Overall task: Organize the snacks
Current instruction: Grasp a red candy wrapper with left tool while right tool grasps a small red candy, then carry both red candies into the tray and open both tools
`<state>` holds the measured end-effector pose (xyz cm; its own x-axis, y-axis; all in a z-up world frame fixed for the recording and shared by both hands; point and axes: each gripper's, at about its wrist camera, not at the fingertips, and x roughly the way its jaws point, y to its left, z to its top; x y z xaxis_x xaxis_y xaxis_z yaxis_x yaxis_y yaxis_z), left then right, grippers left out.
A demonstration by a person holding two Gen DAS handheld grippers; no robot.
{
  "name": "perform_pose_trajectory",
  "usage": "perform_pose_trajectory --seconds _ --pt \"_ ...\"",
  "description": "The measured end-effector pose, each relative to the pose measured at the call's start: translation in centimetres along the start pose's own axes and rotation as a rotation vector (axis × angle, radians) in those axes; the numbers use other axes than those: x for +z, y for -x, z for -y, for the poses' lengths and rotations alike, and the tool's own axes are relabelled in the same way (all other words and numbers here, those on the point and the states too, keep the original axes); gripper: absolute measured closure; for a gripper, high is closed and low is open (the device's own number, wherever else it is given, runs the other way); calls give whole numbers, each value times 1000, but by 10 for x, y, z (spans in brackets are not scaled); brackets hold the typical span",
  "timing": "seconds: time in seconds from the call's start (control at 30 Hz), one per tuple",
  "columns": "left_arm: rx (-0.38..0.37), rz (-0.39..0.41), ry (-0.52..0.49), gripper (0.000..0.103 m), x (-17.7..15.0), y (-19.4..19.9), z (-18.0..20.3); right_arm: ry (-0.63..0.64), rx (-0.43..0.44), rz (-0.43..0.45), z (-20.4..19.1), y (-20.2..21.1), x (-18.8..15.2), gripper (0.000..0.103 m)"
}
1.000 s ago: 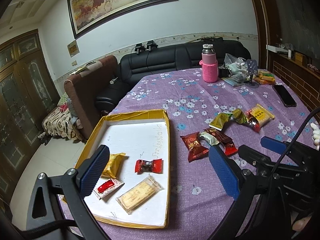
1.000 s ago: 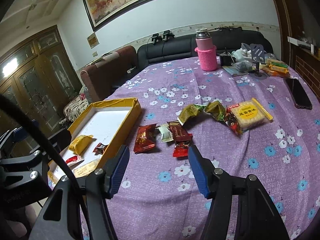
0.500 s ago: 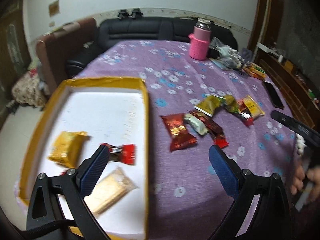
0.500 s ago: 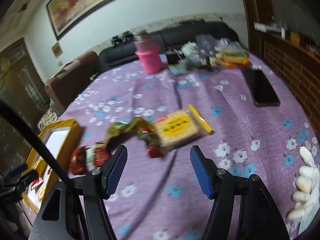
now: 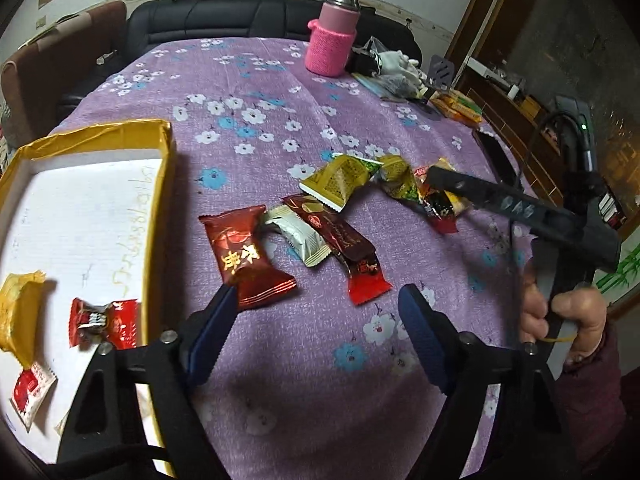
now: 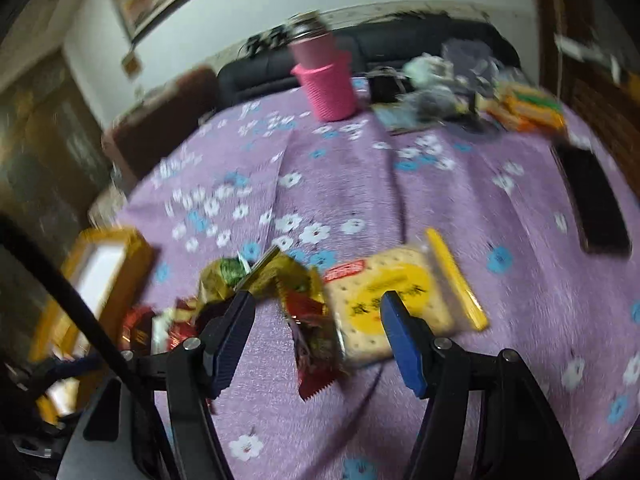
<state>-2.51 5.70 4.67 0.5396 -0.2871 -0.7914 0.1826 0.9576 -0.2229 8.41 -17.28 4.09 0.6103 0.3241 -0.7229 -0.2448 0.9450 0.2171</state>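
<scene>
The left gripper (image 5: 316,324) hangs wide open and empty above the purple flowered tablecloth (image 5: 256,92); bare cloth lies between its fingers. Just ahead of its left fingertip (image 5: 218,312) lies a red snack packet (image 5: 246,256), touching or nearly so. Beyond that sit a white wrapper (image 5: 298,236) and a dark red bar (image 5: 340,240), overlapping. Left of this gripper stands the yellow-edged tray (image 5: 160,208), its near wall close beside the left finger; a red candy (image 5: 104,322) and a gold packet (image 5: 16,316) lie inside.

The right gripper (image 6: 316,320) is also spread wide and holds nothing. Its view is blurred. Between its fingers lies a red-and-green wrapper (image 6: 312,328); behind the right fingertip (image 6: 394,320) is a cracker pack (image 6: 384,296). Gold-green packets (image 6: 256,280) lie ahead of its left finger.

Far ahead stand a pink-sleeved flask (image 5: 334,36), a black phone (image 6: 596,204) to the right, and a black sofa (image 5: 224,20) past the table edge.
</scene>
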Motion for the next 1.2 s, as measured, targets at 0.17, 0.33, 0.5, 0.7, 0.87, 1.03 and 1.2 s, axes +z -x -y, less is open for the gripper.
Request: perform_pose_trajectory --seconds 0.17,0.33,0.5,0.7,0.87,1.03,1.2 --pt "4 -29 -28 31 5 -15 8 130 -115 -14 -19 -15 -12 56" --pt "13 -50 -70 34 17 -37 25 117 -112 -15 -12 -13 -13 85" --pt "69 -66 -123 34 33 -61 38 47 -53 -5 2 -6 -10 85" --pt "121 -70 -180 71 42 -84 39 -26 0 8 15 4 -8 85" --pt "99 -79 -172 93 38 -74 38 -58 22 9 19 6 -8 85" --pt "19 -87 -123 93 21 -52 29 -70 41 15 18 10 -9 85" --pt "2 -51 -152 92 5 -34 27 -94 69 14 21 11 -9 85"
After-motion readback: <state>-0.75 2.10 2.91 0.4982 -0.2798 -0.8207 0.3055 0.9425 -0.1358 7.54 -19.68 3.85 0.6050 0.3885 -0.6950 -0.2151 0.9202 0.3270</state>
